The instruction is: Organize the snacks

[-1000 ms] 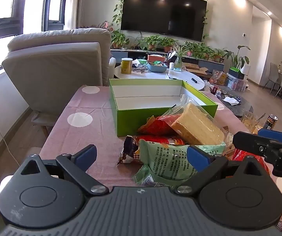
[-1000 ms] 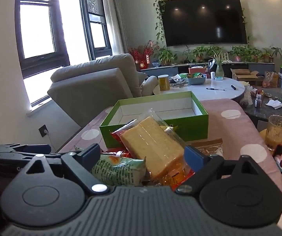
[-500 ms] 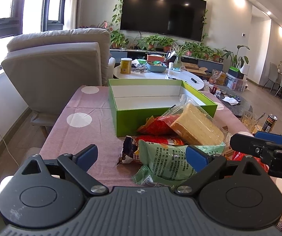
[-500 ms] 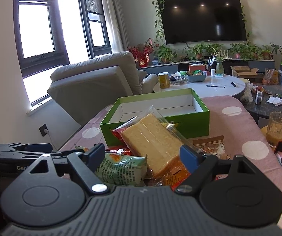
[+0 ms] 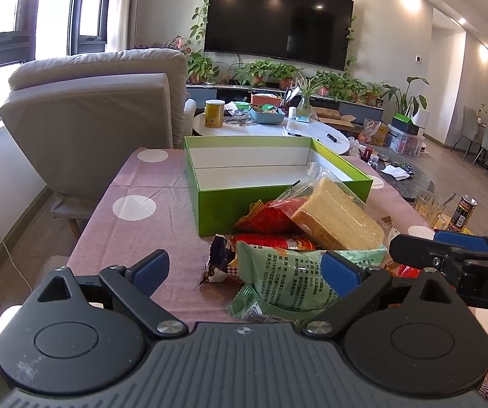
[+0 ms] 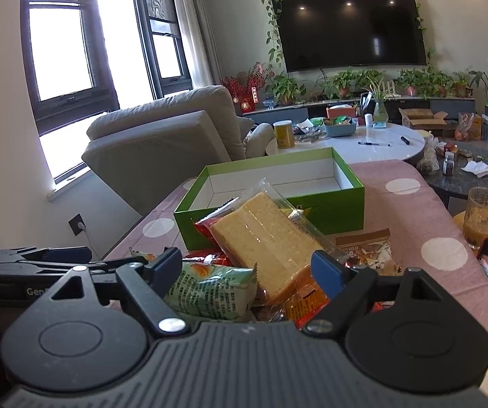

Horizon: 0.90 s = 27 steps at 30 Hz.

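The snack pile (image 6: 254, 265), centre frame, could topple off the surface (image 5: 135, 224) if either open, empty hand-held gripper, left (image 5: 244, 268) or right (image 6: 244, 268), nudges the cake packet (image 6: 261, 238) on top.

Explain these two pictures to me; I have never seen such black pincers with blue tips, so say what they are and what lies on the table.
A person holds two hand grippers, each carrying a camera looking along its fingers. One picture is from the left gripper, the other from the right gripper. Both are open and hold nothing. On the pink dotted tablecloth stands an empty green box. In front of it lies a snack pile: a wrapped yellow cake on top, a green packet and red packets beneath.
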Available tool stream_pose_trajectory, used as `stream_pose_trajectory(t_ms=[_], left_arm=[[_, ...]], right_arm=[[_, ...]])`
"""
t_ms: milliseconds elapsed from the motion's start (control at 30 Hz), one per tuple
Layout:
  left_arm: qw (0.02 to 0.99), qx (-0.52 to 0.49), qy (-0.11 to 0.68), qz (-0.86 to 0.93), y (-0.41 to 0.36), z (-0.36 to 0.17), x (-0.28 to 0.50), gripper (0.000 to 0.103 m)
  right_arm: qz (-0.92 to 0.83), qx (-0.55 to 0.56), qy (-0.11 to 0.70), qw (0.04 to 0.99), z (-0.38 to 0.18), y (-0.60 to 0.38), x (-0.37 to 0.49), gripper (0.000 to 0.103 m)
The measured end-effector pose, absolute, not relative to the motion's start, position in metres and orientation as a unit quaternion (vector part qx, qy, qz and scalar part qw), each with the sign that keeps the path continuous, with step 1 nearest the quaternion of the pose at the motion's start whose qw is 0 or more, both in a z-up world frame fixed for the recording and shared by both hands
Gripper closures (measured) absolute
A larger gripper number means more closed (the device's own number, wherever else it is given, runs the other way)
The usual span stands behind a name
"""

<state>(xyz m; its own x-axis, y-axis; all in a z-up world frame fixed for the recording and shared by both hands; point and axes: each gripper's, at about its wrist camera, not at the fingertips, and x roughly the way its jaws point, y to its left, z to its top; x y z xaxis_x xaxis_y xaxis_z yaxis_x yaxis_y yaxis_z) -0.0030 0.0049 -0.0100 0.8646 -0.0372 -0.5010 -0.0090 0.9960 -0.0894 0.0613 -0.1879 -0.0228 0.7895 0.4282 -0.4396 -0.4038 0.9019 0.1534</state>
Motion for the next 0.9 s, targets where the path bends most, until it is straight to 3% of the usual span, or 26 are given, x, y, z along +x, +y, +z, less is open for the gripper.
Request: stream_pose_trajectory(t_ms=[900], left_arm=[[0.964,-0.036,0.263,-0.013,0.0026,-0.0126,-0.0042,0.008]], right_arm=[[0.221,0.029,0.243,0.944,-0.0251,-0.1875,0.0609,0.011]])
